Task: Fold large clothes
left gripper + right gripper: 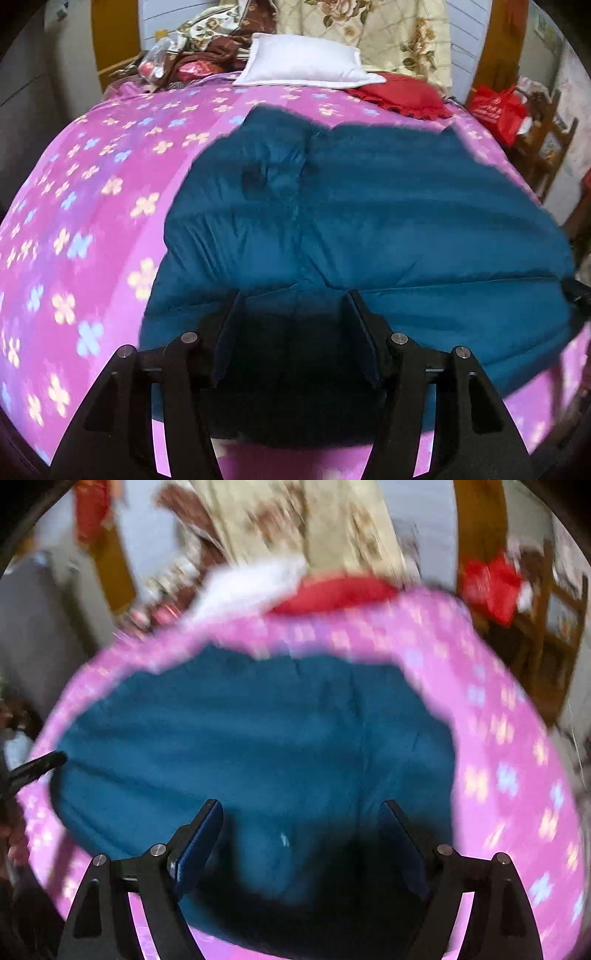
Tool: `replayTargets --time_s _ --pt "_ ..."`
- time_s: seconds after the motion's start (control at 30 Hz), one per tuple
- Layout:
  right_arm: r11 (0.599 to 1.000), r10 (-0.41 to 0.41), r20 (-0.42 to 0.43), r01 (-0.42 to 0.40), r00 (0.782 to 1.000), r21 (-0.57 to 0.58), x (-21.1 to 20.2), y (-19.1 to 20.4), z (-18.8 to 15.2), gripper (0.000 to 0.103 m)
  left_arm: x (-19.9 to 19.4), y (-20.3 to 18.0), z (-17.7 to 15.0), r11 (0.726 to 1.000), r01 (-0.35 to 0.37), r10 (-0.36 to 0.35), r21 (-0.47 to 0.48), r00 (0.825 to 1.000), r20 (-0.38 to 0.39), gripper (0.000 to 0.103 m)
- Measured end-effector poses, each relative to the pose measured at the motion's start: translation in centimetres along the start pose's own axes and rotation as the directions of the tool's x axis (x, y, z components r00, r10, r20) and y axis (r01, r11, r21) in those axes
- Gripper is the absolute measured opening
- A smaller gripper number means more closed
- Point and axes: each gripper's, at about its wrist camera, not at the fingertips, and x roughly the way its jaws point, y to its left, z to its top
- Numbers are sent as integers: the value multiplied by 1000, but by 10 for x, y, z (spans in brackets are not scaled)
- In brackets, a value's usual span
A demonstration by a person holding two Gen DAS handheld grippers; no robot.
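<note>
Two grippers, left (293, 295) and right (301, 805), fingers apart over teal jacket (369, 221).

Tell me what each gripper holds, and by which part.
Nothing. Left gripper and right gripper are both open over the near edge of the blue jacket.

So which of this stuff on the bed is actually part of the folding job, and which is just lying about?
Part of the job:
teal padded garment
left gripper, open
right gripper, open

Just lying about:
white pillow
red cushion
floral blanket
red bag
</note>
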Motion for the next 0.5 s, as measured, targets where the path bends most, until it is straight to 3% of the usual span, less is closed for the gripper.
replayTargets --time_s 0.1,0.2,0.27,0.33,0.4,0.5 --pt "997 2 31 -5 1000 77 -17 -1 -6 84 -15 -12 -5 996 -87 86 20 996 34 56" --pt "1000 9 92 -12 996 22 -55 15 -14 84 -43 -22 -14 993 -115 113 19 990 84 56" --pt "1000 7 156 -5 988 -15 -87 30 -24 84 -61 -27 -23 994 -105 103 14 989 107 59" --pt "1000 0 210 2 978 -10 -116 46 -39 96 -87 -37 -39 997 -74 71 18 991 115 84" --pt "999 -49 249 47 967 13 -141 62 -61 103 -108 -43 -51 999 -31 28 17 991 134 85" --pt "991 -128 263 132 956 2 -161 80 -90 103 -132 -60 -67 998 -2 -6 57 992 130 88"
